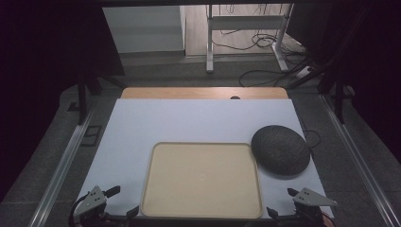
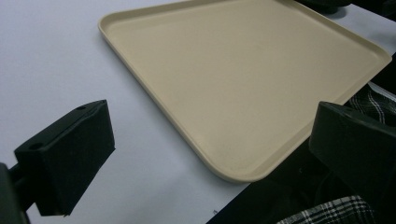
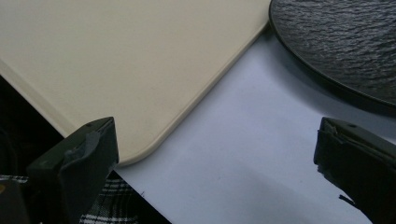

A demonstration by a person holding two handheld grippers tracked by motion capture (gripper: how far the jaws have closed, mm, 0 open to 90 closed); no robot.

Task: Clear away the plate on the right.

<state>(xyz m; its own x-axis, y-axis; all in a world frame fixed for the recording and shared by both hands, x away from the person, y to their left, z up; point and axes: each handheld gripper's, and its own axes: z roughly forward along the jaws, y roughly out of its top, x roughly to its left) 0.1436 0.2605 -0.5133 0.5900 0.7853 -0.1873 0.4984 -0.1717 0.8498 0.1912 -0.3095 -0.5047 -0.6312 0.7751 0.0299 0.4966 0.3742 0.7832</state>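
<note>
A bare beige tray lies at the near middle of the white mat. A dark, rough-textured oval plate rests just off the tray's far right corner. My left gripper hovers at the tray's near left corner, open and holding nothing. My right gripper sits open at the near right corner, also with nothing in it. In the left gripper view the jaws of the left gripper straddle the rounded corner of the tray. In the right gripper view the right gripper frames the corner of the tray and the plate.
The mat covers a wooden table whose far edge shows behind it. Plaid cloth of the person's clothing lies below the table's near edge. Metal rails run along both sides, and a desk frame with cables stands on the floor beyond.
</note>
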